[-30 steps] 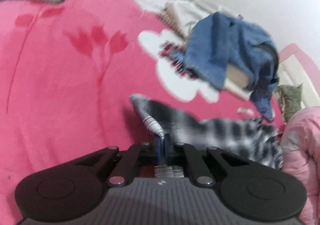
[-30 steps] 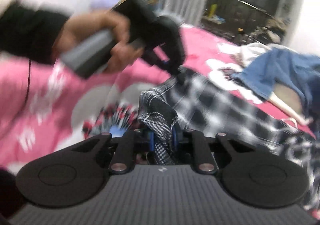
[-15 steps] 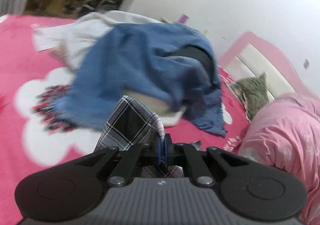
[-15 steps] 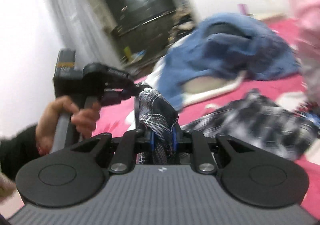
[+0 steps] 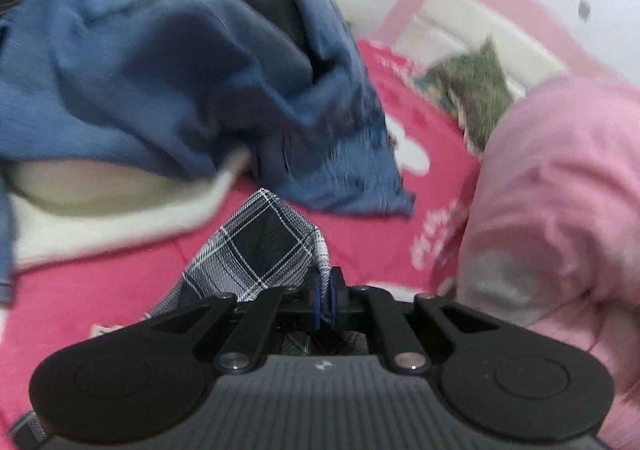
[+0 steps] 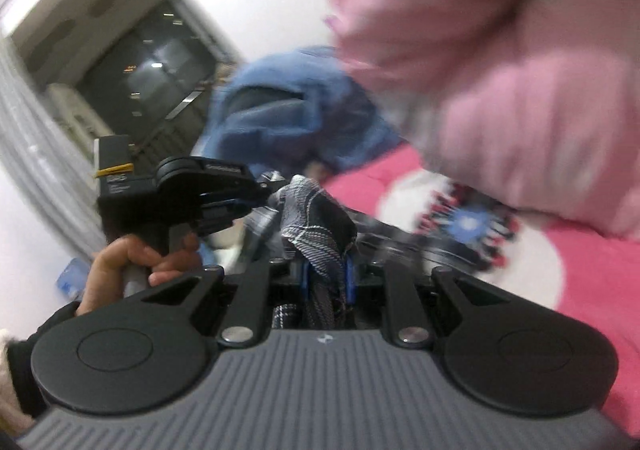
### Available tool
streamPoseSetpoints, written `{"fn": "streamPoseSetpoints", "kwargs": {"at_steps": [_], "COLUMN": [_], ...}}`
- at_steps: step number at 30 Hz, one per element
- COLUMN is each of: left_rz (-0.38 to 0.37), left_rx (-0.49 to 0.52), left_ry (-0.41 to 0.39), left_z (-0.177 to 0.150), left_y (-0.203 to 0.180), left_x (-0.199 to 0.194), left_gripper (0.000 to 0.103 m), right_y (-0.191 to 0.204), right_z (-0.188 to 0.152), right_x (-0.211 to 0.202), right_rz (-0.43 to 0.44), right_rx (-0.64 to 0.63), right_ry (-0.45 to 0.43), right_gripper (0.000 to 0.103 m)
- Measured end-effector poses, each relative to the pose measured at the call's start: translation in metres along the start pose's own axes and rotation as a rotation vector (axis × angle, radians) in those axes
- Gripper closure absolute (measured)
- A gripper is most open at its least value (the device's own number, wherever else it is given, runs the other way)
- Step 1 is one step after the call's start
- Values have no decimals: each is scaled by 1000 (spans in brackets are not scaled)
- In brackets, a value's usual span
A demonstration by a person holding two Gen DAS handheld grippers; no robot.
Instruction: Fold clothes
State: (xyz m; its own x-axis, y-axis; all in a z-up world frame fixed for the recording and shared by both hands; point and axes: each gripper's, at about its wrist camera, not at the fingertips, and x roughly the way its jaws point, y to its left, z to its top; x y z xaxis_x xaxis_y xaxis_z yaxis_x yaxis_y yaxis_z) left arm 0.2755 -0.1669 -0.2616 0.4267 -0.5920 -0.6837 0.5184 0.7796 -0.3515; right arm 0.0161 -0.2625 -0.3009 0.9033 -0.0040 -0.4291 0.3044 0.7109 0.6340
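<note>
A black-and-white plaid garment is pinched in both grippers. My left gripper is shut on one edge of it, with a corner standing up left of the jaws. My right gripper is shut on a bunched fold of the same plaid garment. In the right wrist view the left gripper sits just left of that fold, held by a hand. More plaid cloth trails blurred behind the fold. Both views are smeared by motion.
A pile of blue clothes over a white garment lies just ahead on the pink bed cover. A pink quilt bulks at the right, with a green cushion and headboard behind it. The quilt fills the right wrist view's upper right.
Both grippers have swung with the plaid garment toward the blue pile and the pink quilt, which now loom much closer. Both stay shut on the cloth.
</note>
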Motion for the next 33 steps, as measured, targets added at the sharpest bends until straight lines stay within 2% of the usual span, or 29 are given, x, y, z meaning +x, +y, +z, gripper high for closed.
{"fn": "streamPoseSetpoints", "kwargs": {"at_steps": [3,4,5,6,8,9,11,13,14,15,17,19,22,27,28,29,30,31,32,33], "left_rz": [-25,-41,-57,-72,-77,-77,-66,-33,-15,1,21,-6,-74,-141,-154,-167,-175,-180,-185,-190], "left_rx": [-43,-64,-82,-101,-120,-128,-147,-172,-186,-204,-249,-317,-402,-501,-520,-539,-562,-587,-607,-625], "left_ry": [0,-15,-34,-53,-80,-93,-102,-74,-52,-29,13,52,62,3,-10,-22,-26,-25,-26,-27], "left_z": [-1,2,5,8,6,5,-2,-21,-31,-42,-66,-90,-107,-108,-108,-108,-108,-109,-109,-110], "left_y": [11,17,22,28,42,50,68,90,101,111,130,147,162,172,174,175,178,180,182,184], "left_x": [0,-8,-17,-27,-53,-66,-92,-115,-122,-126,-133,-130,-116,-89,-84,-78,-77,-76,-78,-80], "left_gripper": [73,60,49,48,45,43,34,32,31,31,31,32,36,43,48,58,64,76,80,81], "right_y": [-30,-39,-46,-54,-65,-69,-74,-75,-73,-69,-62,-57,-52,-51,-51,-51,-51,-50,-49,-46], "right_z": [4,5,9,12,17,18,17,14,11,7,-2,-12,-25,-28,-28,-29,-29,-28,-27,-28], "right_x": [2,-2,-6,-9,-20,-24,-27,-27,-25,-22,-13,-3,16,28,32,36,38,39,39,43], "right_rz": [-42,-51,-63,-74,-89,-89,-61,-28,-8,-3,-2,-8,22,89,106,116,128,141,144,137], "right_rx": [152,195,231,265,324,355,410,459,480,490,500,505,542,584,586,588,589,589,583,587], "right_ry": [14,1,-18,-38,-87,-101,-74,-22,17,68,160,230,306,257,249,239,225,210,213,222], "right_gripper": [75,73,65,53,42,40,37,32,25,22,22,22,21,19,19,20,24,31,56,72]}}
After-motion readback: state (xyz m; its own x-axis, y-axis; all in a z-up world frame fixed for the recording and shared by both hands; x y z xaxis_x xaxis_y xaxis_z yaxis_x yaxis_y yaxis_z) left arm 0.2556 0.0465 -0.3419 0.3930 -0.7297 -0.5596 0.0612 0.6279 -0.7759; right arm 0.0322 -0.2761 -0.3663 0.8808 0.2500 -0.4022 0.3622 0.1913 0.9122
